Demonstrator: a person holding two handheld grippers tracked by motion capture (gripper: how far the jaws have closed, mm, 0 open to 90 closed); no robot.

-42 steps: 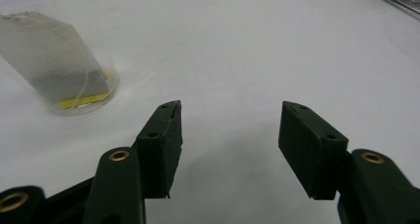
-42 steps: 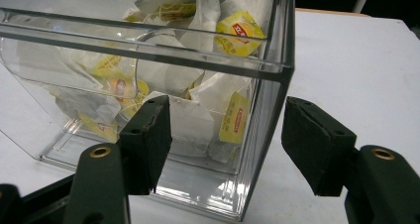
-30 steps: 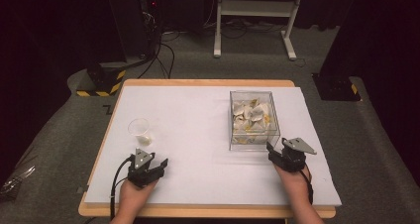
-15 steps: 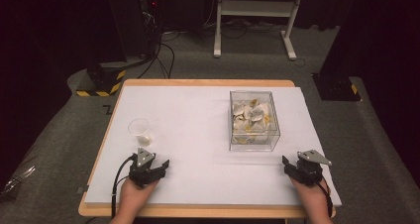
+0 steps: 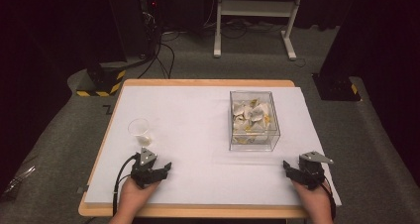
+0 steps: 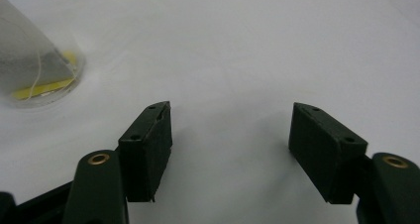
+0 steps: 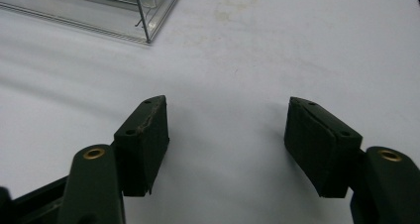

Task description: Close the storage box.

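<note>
Fingers of both grippers stand wide apart and hold nothing. In the left gripper view, the 2 black fingers (image 6: 148, 149) of the left gripper (image 5: 159, 170) frame bare white surface; the right gripper view shows the same wide gap for the right gripper (image 5: 292, 170), with bare surface between its pads.

Just ahead and left of the left gripper sits a small clear plastic cup (image 5: 139, 130), upright on the white-covered desk (image 5: 198, 135). It holds a pale mesh tea bag with a yellow tag and thin string (image 6: 42, 73). Near the right gripper, but apart from it, stands a clear square plastic box (image 5: 254, 120) heaped with more pale tea bags (image 5: 251, 116); its near corner shows at the top of the right gripper view.

Judging by looks, each tea bag is very light, soft and crushable, with thin mesh that could tear or snag. A gentle pinch at the upper fold or the paper tag seems safest, with the fingers narrowed well before closing. The cup looks thin and light too, likely to tip or skid if nudged, so it would best be steadied by its wall with light pressure.
</note>
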